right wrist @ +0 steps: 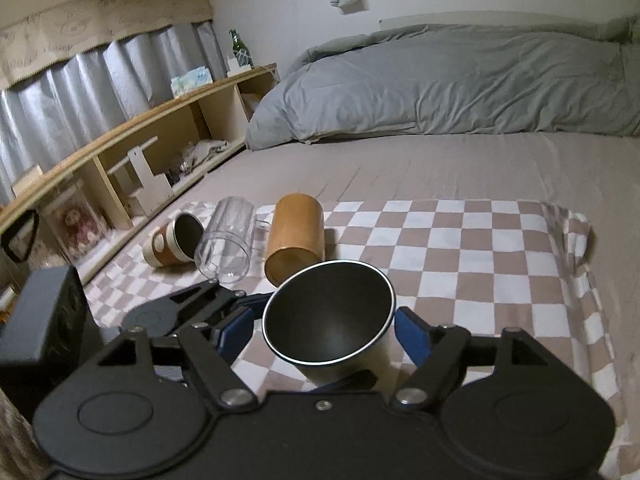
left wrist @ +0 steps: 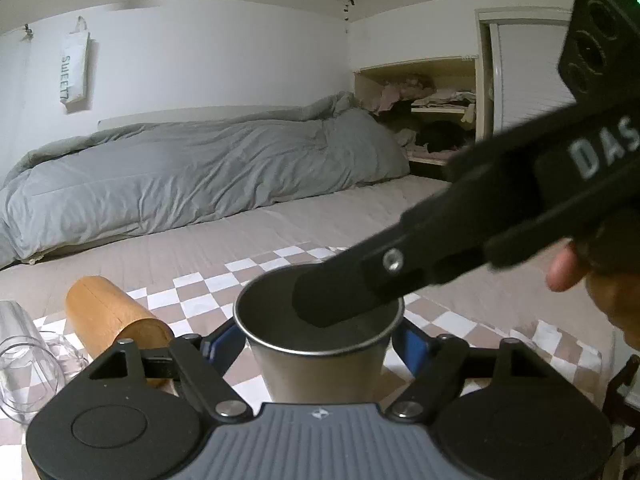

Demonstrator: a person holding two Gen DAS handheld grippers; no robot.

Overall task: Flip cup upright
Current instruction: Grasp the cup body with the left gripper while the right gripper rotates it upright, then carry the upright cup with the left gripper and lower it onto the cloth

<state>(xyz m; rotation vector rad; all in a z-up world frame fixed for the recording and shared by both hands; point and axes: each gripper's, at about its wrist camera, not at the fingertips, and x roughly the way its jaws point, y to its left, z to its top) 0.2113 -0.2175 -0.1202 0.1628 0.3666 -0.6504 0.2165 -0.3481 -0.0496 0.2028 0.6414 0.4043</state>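
A steel cup (left wrist: 320, 356) stands mouth-up between the blue pads of my left gripper (left wrist: 318, 344), which is shut on its body. The right gripper's black finger (left wrist: 340, 296) reaches over the cup's rim from the right. In the right wrist view the same cup (right wrist: 328, 320) sits tilted toward the camera between the blue pads of my right gripper (right wrist: 326, 332), which stand close on both sides of it. The left gripper (right wrist: 180, 312) shows at the cup's left.
On the checkered cloth (right wrist: 460, 256) lie a wooden cup (right wrist: 294, 236), a clear glass (right wrist: 228, 240) and a brown-banded cup (right wrist: 176, 240), all on their sides. A grey duvet (right wrist: 460, 80) lies beyond; a low shelf (right wrist: 140, 152) runs along the left.
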